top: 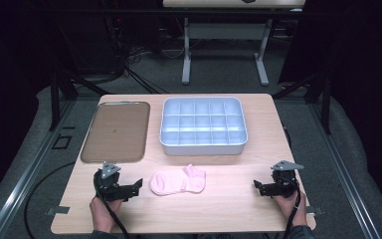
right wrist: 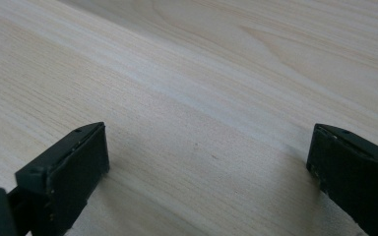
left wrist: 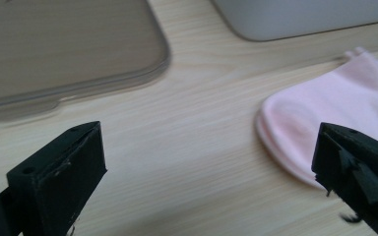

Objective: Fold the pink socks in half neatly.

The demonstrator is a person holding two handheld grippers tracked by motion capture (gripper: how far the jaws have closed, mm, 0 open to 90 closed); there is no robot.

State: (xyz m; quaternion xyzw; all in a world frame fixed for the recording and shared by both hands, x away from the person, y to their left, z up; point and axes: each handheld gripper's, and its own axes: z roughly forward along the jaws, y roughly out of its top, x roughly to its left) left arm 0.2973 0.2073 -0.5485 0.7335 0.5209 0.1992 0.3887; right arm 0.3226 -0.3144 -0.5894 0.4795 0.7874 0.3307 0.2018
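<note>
High view – pink sock [top: 178, 181] between both grippers, fingers wide, divided tray [top: 203, 145] behind

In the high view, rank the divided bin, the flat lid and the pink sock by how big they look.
1. Divided bin, largest.
2. Flat lid, somewhat smaller in footprint.
3. Pink sock, clearly smallest, though it lies nearest the camera.

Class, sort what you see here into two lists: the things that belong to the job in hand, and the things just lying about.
Belonging to the job:
- pink socks, lying between the tools
- left tool, open, nearest the socks
- right tool, open, over bare table

Probably lying about for now:
- compartment box, empty
- flat lid
- wooden table
</note>
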